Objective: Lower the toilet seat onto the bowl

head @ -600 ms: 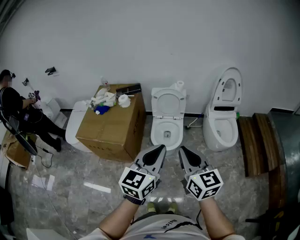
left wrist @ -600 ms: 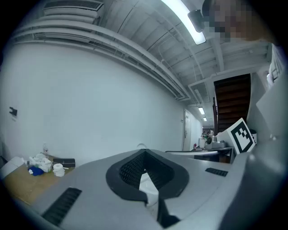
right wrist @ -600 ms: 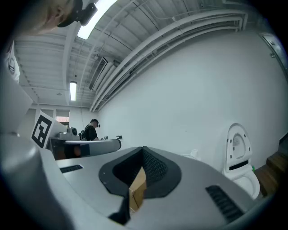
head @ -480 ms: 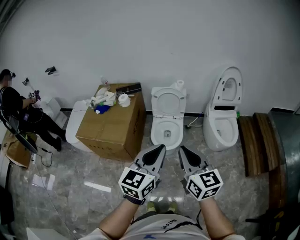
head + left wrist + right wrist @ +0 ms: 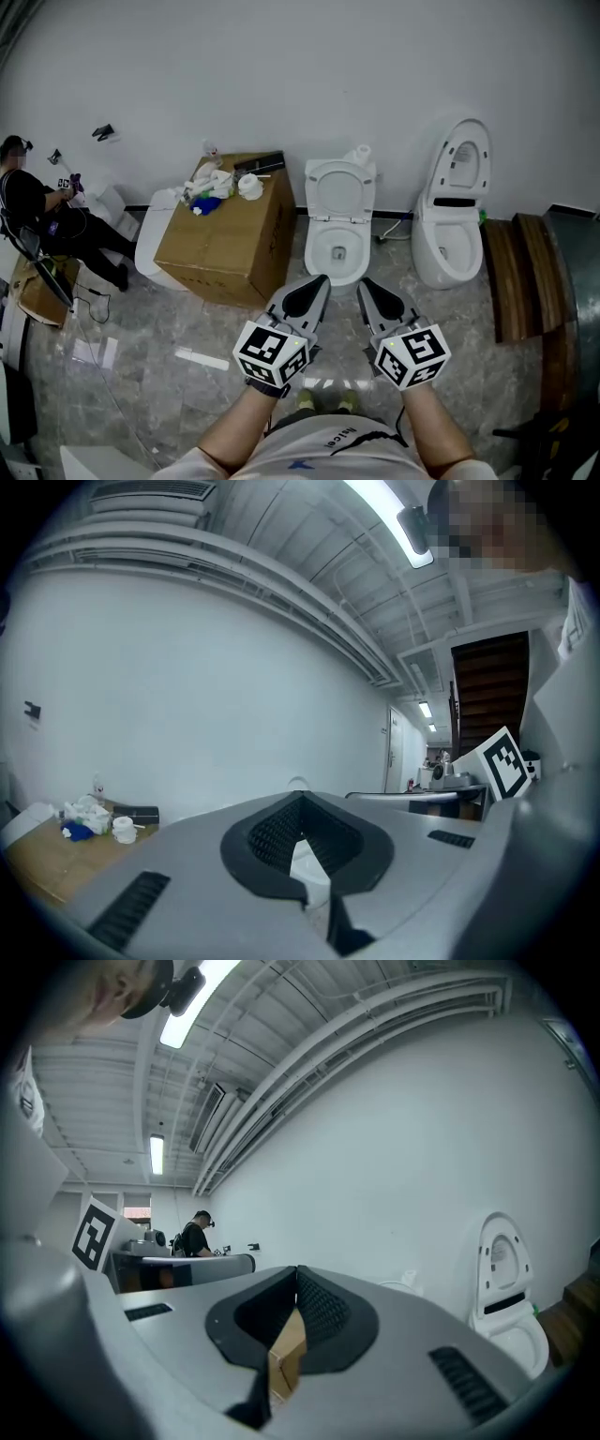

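the left gripper (image 5: 320, 281) and the right gripper (image 5: 366, 284) were held side by side, level, near the person's body, both pointing away toward the far wall. each one's two jaws were clenched tip to tip, pressing only on each other.

two upright toilets stood against the far wall. the middle toilet (image 5: 336, 246) was straight ahead of the grippers and well apart from them. its toilet seat (image 5: 341, 190) stood raised, leaning back toward the wall, with the bowl (image 5: 335, 253) open below it. the right toilet (image 5: 448, 246) had its lid (image 5: 466, 157) raised too.

one cardboard box (image 5: 228, 242) sat on the floor just left of the middle toilet. on its top lay a heap of white rags (image 5: 208, 185), one white roll (image 5: 249, 186) and one dark flat object (image 5: 259, 163). a white object (image 5: 150, 239) lay on the far left side of the box; what it was could not be told.

two wooden planks (image 5: 511, 281) lay on the floor to the right of the right toilet. one other person (image 5: 42, 223) was at the far left edge.
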Tool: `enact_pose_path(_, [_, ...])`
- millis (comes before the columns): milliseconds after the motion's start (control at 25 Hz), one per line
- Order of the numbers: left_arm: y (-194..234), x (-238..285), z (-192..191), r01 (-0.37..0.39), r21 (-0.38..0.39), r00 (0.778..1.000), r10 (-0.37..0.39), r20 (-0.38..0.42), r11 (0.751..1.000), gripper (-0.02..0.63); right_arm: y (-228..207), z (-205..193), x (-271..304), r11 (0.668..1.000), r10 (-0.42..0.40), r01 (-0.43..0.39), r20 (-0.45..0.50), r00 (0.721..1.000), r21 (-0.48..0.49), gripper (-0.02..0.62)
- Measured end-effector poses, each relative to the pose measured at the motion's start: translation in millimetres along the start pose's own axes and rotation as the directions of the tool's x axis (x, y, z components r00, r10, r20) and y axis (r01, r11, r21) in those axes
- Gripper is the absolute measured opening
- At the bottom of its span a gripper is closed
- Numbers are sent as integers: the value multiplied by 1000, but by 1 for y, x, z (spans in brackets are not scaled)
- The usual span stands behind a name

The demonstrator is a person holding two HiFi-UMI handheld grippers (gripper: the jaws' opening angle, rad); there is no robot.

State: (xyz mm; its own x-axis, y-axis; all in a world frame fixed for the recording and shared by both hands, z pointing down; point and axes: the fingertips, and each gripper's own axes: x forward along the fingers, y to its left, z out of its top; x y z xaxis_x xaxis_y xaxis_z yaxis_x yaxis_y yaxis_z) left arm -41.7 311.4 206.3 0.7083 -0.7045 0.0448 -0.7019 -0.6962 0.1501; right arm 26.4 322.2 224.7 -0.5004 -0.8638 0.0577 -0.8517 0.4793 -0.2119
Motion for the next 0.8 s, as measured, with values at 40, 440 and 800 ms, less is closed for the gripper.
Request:
enact_pose_path(40, [2,3,1,-4,-1,1000,4,3,1000,11,-4,2,0,1000,-2,2,2,1000,1,17])
enact_pose_path(440, [0,30,-7,-46,18,999,46,-3,999,11,-51,-2,-13,998,-34,33,19,999,44,17])
enact_pose_path(800, [14,61,-12,-25,18,1000,25,-8,1000,11,-70,-7,15,999,-29,30,-5,1000,26,17])
